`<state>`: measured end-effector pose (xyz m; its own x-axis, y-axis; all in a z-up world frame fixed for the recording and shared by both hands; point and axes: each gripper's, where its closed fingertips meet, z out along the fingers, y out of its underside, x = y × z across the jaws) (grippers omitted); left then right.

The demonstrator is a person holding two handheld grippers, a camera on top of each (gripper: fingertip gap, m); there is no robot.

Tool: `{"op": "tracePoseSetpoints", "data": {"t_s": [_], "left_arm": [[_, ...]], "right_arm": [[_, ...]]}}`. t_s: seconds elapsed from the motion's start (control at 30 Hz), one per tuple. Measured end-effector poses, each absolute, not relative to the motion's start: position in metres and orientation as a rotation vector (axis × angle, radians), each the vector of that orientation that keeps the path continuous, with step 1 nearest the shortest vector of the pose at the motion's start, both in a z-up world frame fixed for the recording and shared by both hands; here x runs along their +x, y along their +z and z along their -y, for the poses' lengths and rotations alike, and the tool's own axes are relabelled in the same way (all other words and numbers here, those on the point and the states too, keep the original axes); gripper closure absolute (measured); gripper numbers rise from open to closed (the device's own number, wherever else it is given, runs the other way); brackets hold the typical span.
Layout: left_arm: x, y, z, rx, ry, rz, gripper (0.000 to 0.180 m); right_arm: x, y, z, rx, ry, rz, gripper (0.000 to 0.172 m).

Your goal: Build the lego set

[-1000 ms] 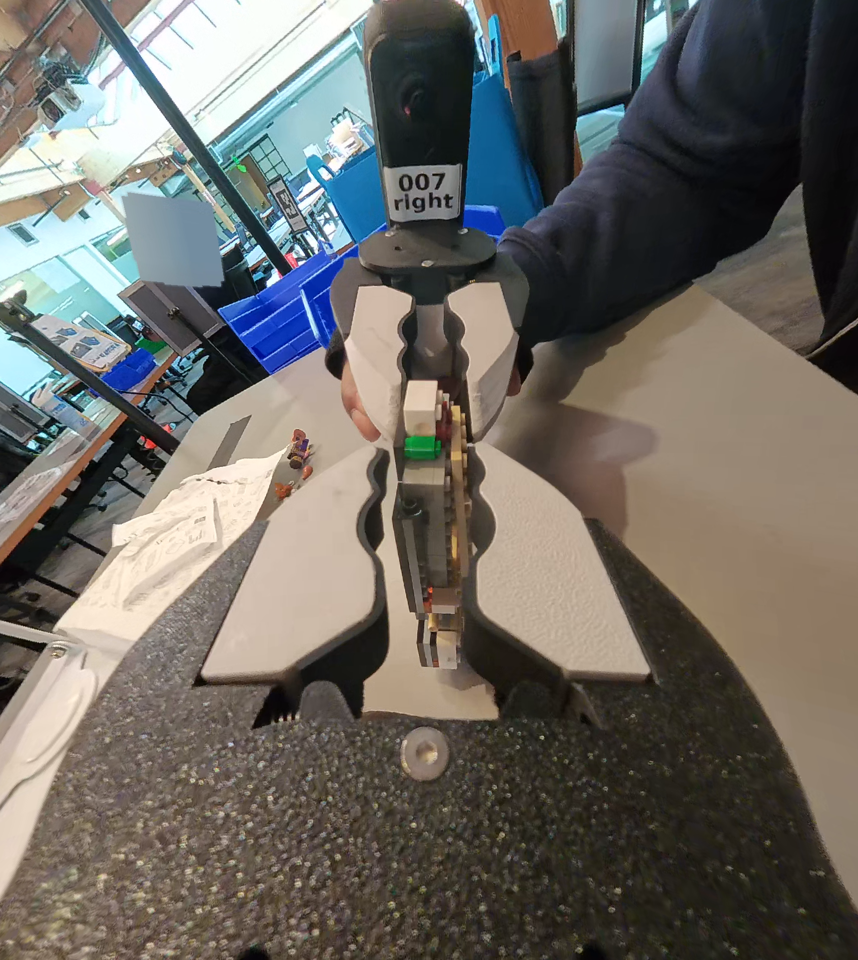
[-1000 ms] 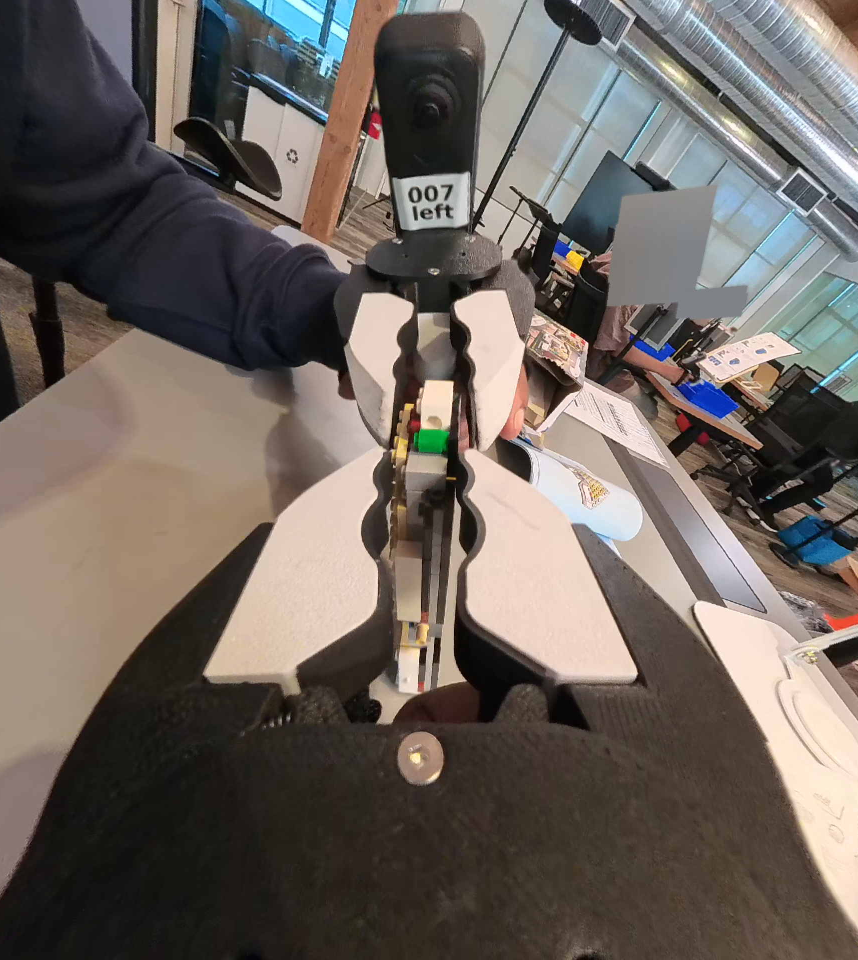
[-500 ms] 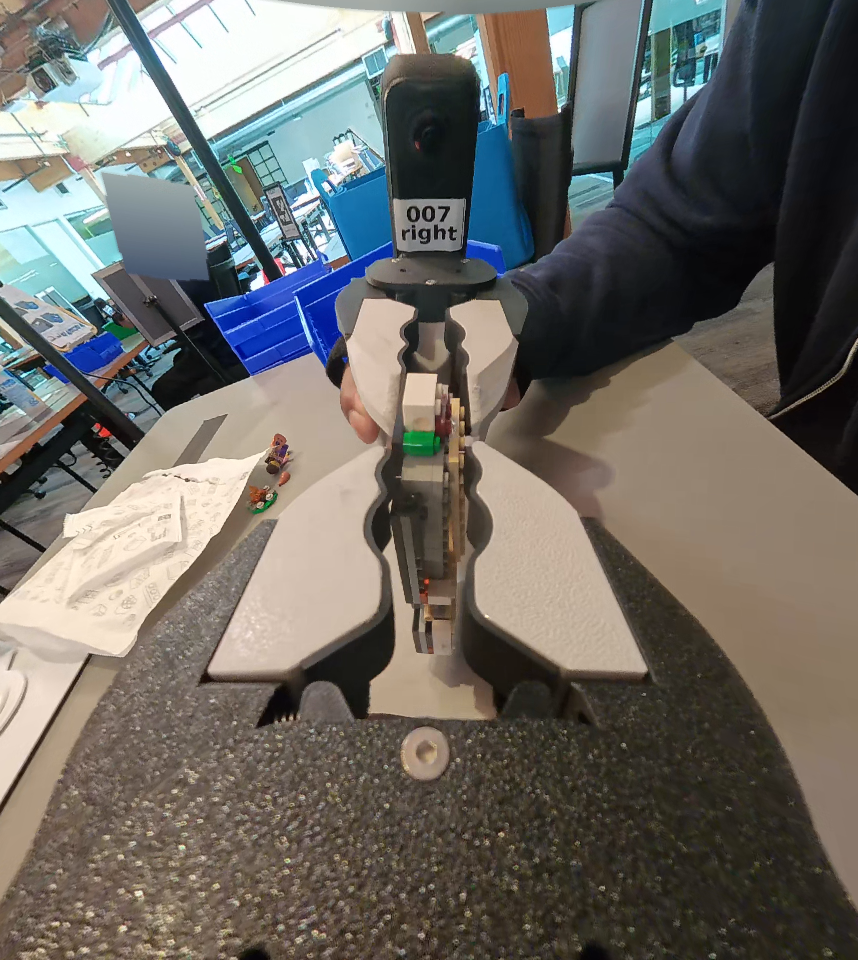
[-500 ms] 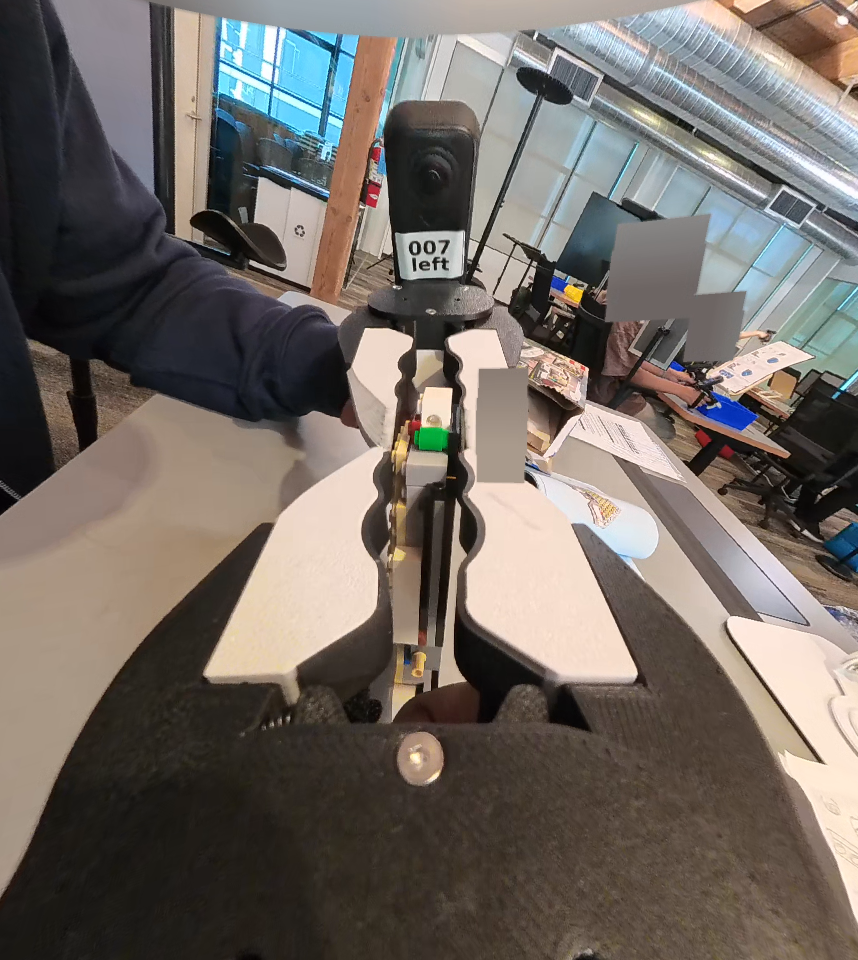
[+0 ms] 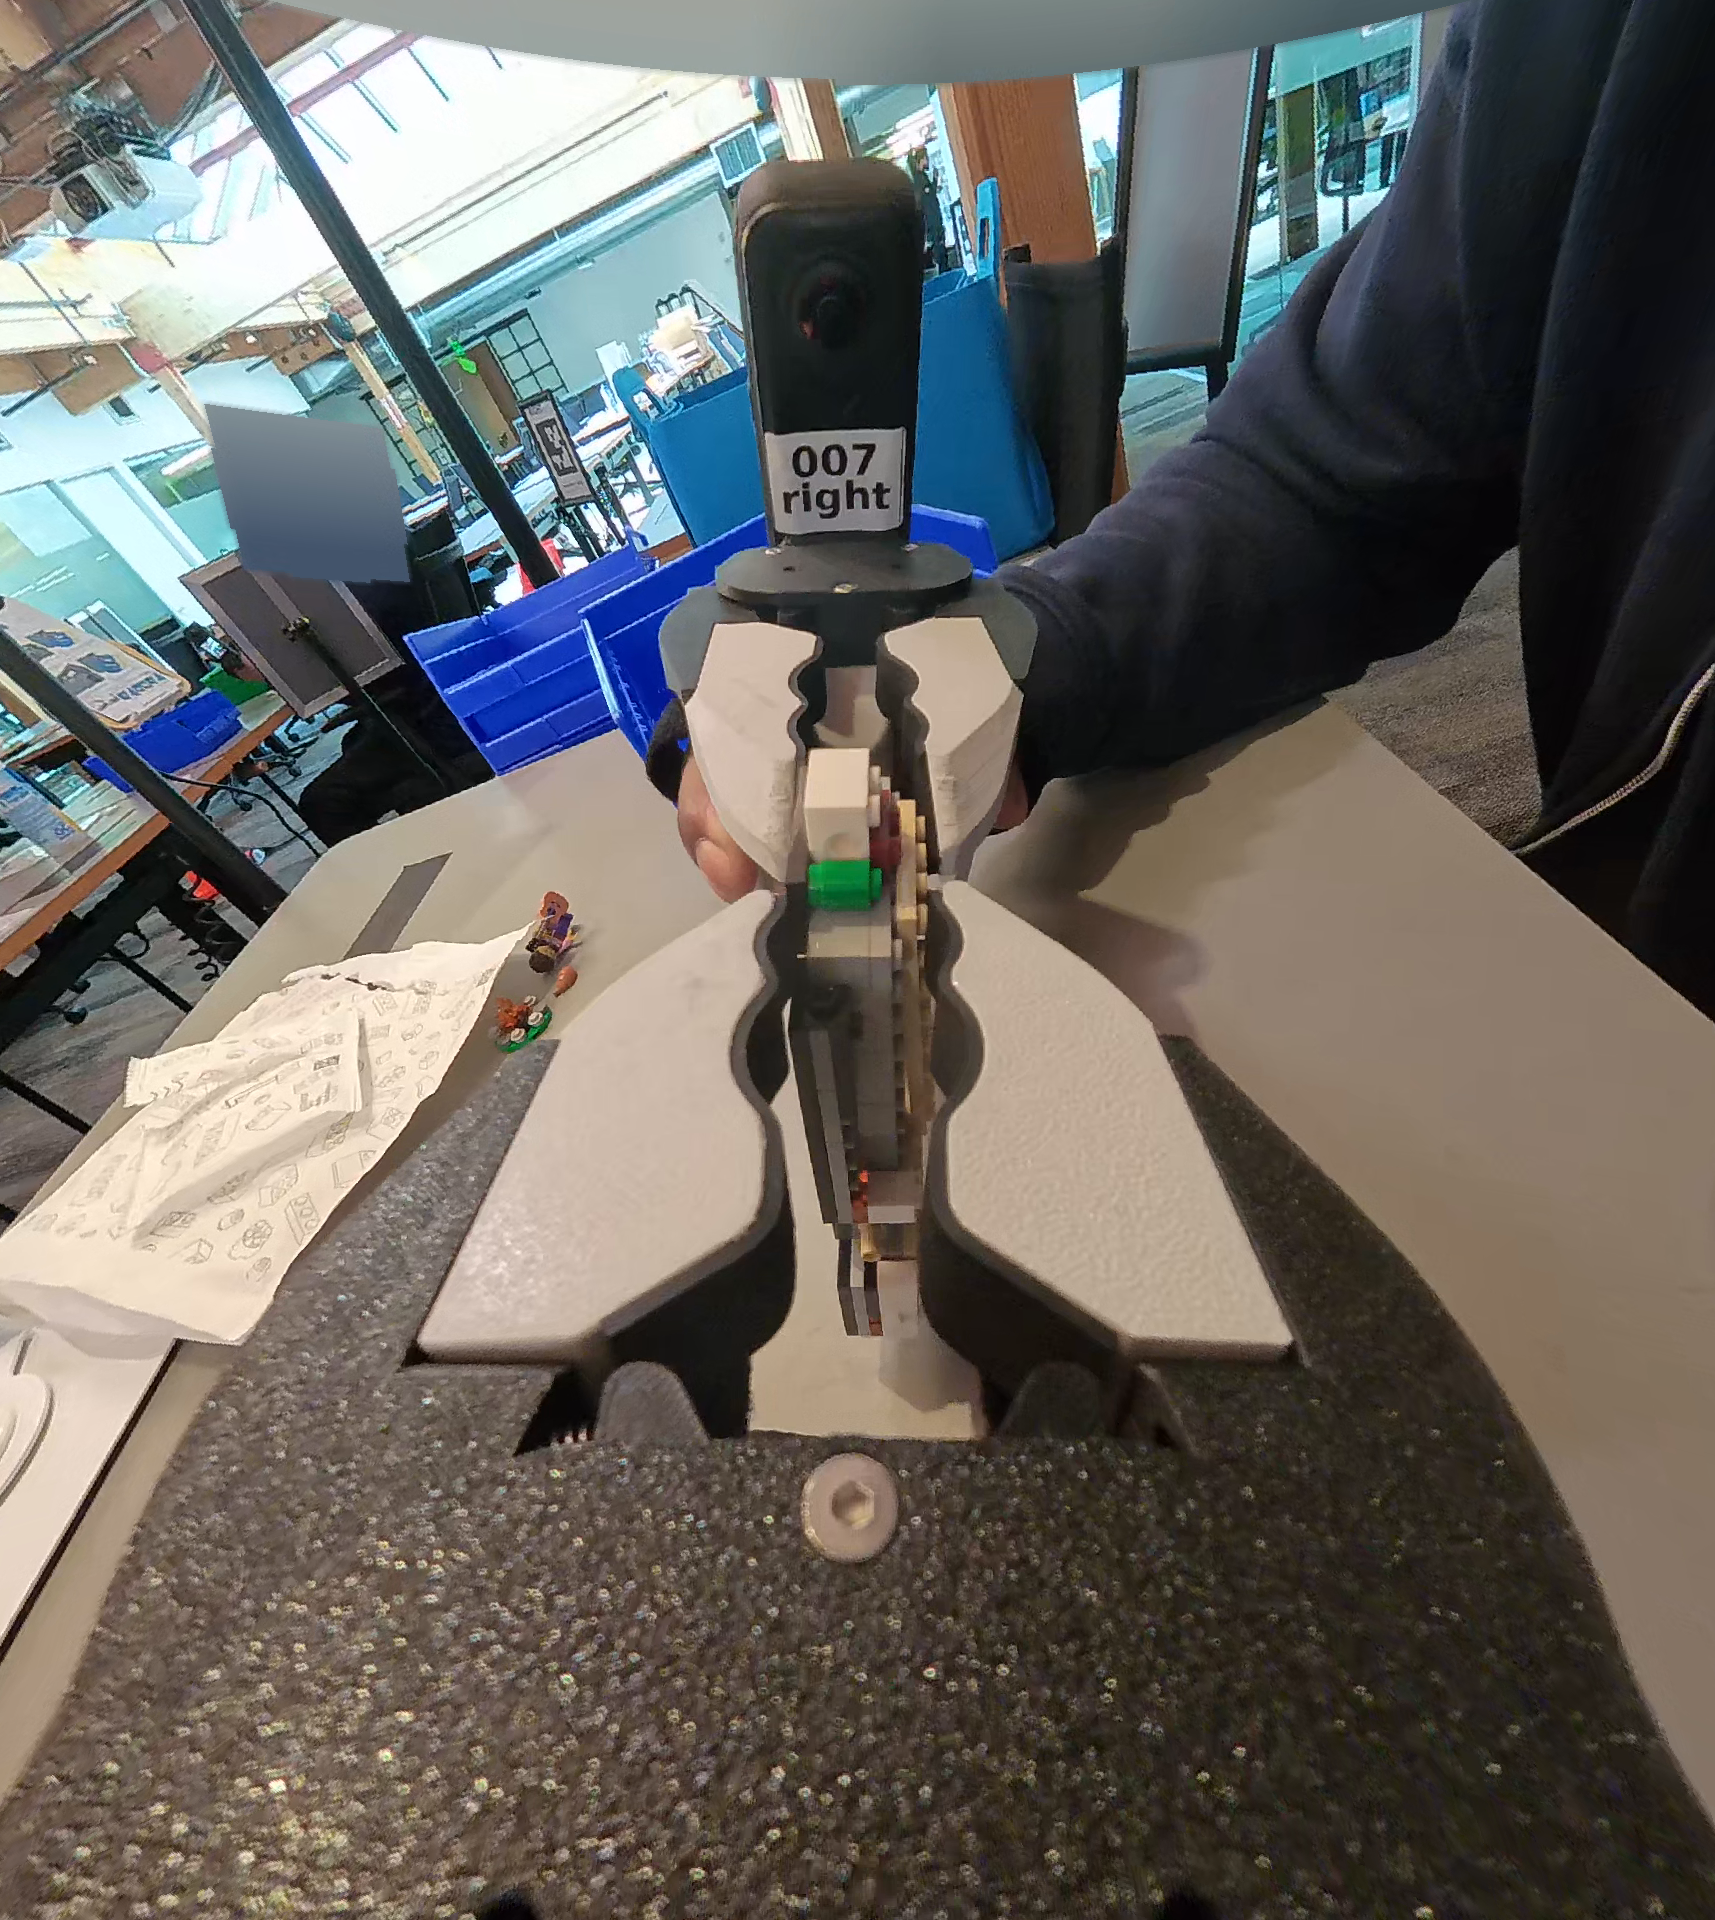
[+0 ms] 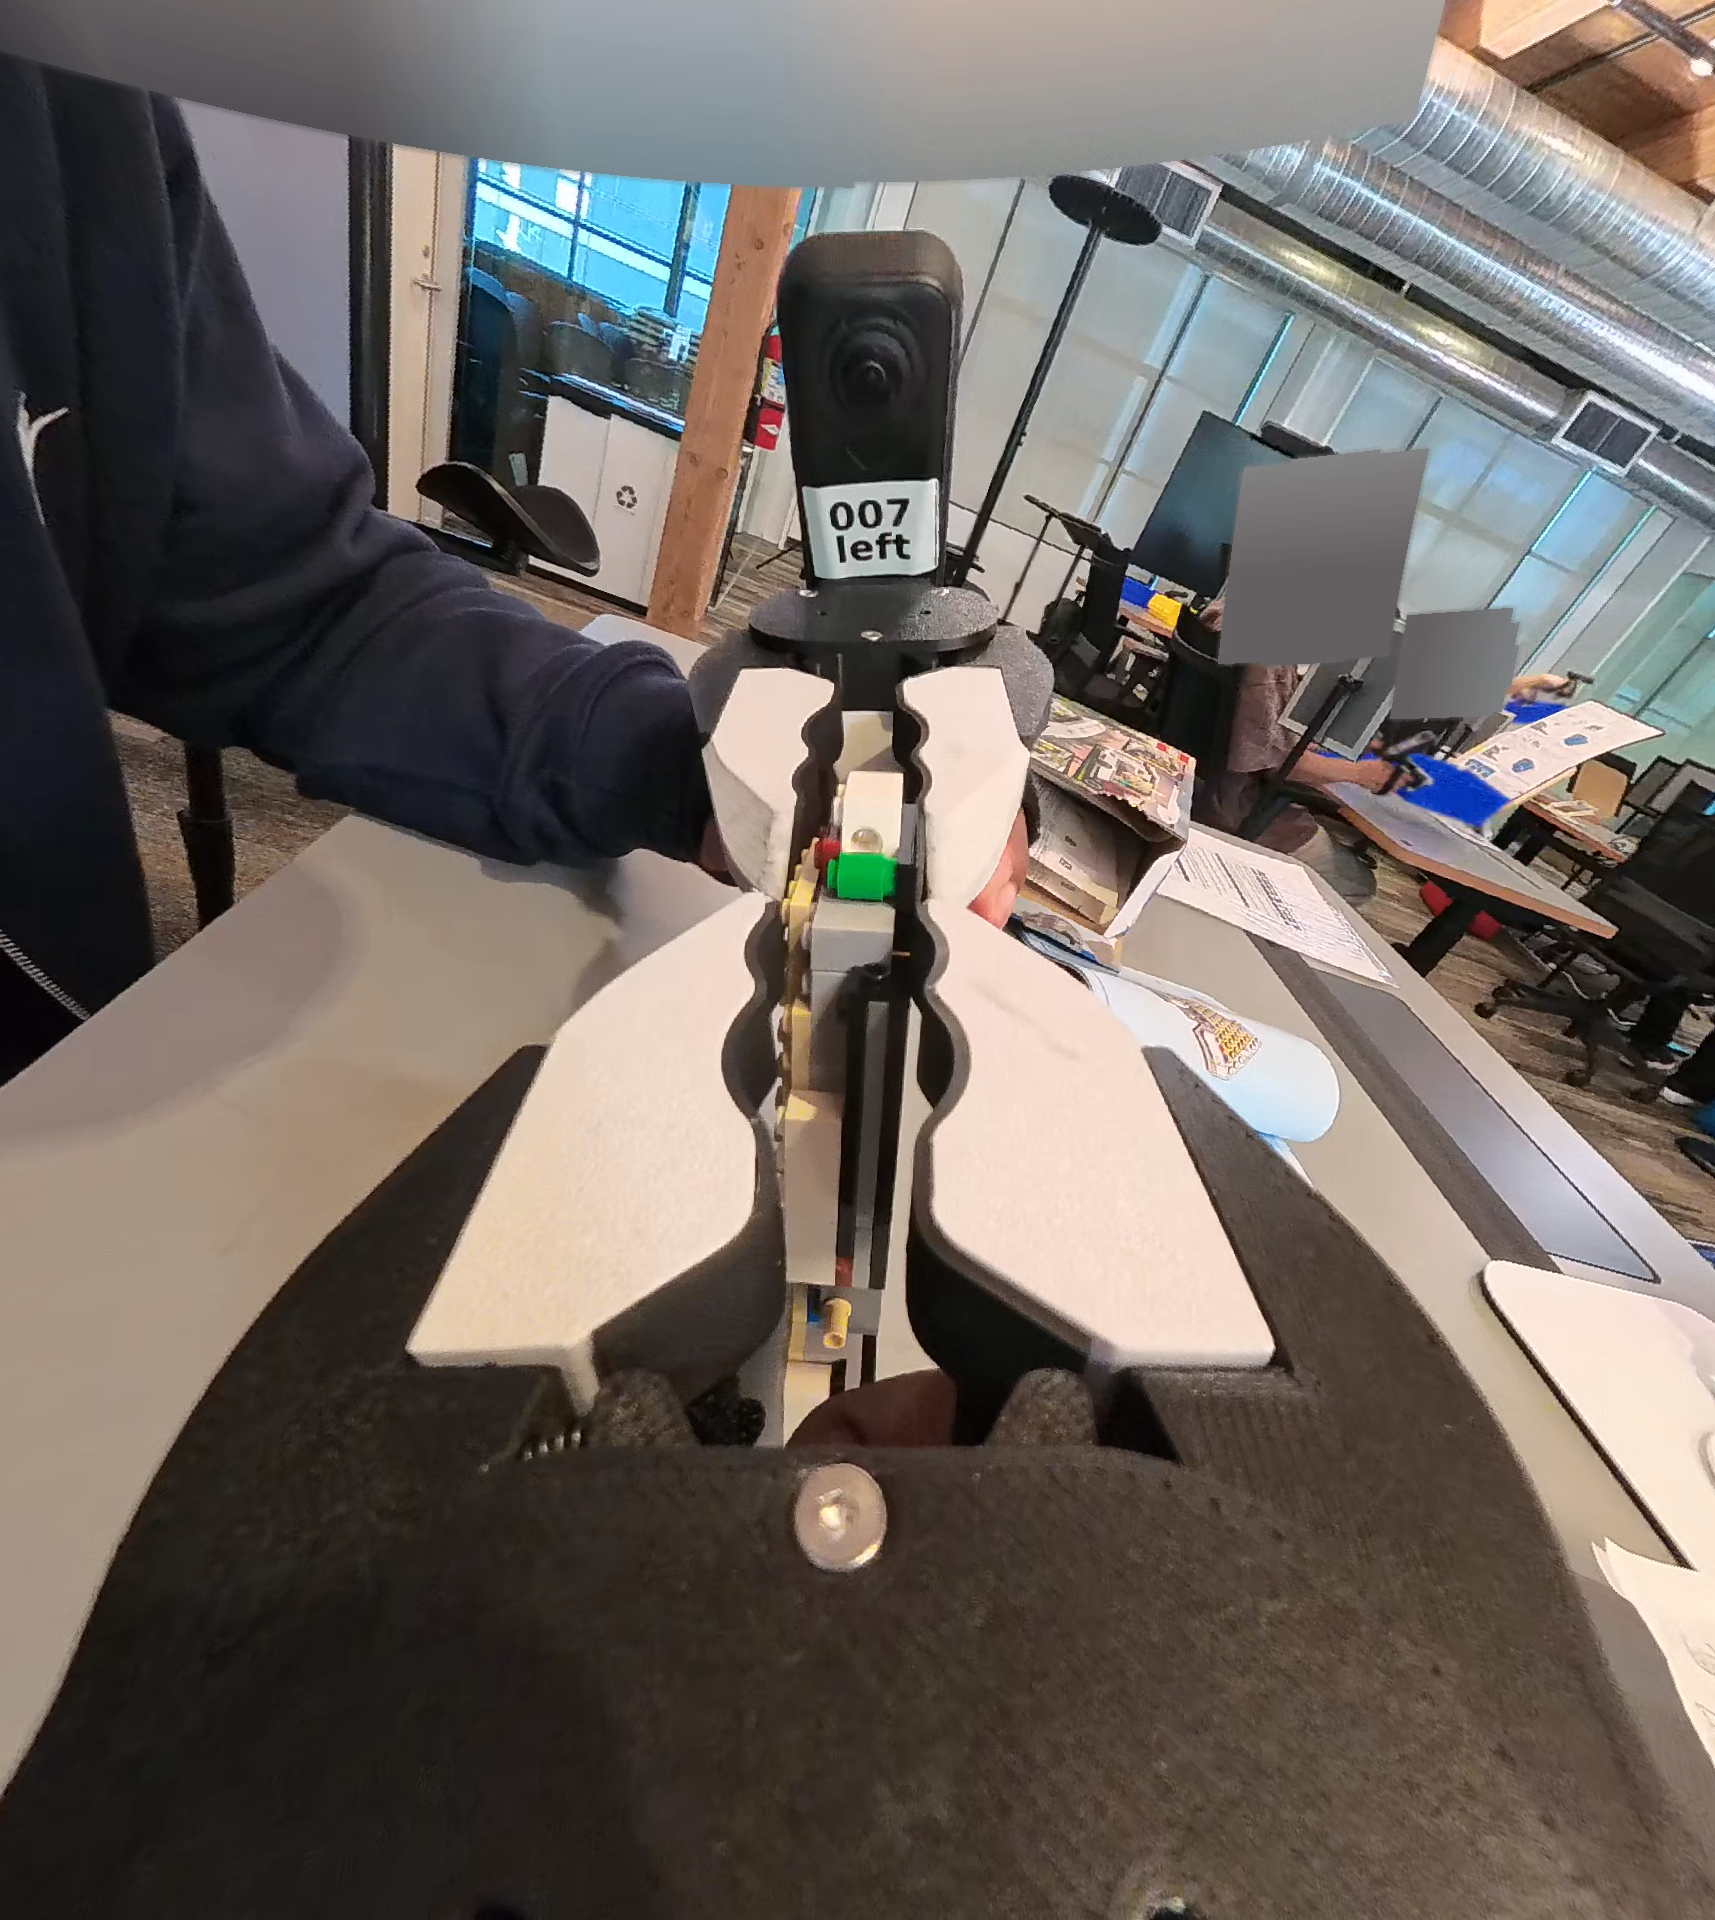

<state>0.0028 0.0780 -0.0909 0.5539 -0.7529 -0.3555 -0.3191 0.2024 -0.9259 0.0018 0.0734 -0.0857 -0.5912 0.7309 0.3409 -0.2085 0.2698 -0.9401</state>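
Both claws grip one brick model between them, held above the grey table (image 5: 1352,1039). Left gripper (image 5: 858,940): I see its pads closed on the model's (image 5: 858,1070) near half, grey and tan plates pinched edge-on, likely so the studs face sideways. Right gripper (image 6: 858,925): clamped on the opposite end, meeting the left one tip to tip near the green stud (image 5: 840,885); two-ended support, I judge, keeps the long build from flexing. On the table to the left lie a paper bag (image 5: 240,1132) and small loose pieces (image 5: 531,997); to the right, a booklet (image 6: 1237,1049). Hidden: the model's faces under the pads and its underside.
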Motion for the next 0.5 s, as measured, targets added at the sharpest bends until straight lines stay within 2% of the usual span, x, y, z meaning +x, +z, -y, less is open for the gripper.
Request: {"op": "tracePoseSetpoints", "data": {"t_s": [0.5], "left_arm": [[0.004, -0.0965, -0.0741, -1.366, -0.292, -1.09, 0.157]], "right_arm": [[0.0025, -0.0911, -0.0698, -0.425, 1.342, 1.748, 0.147]]}}
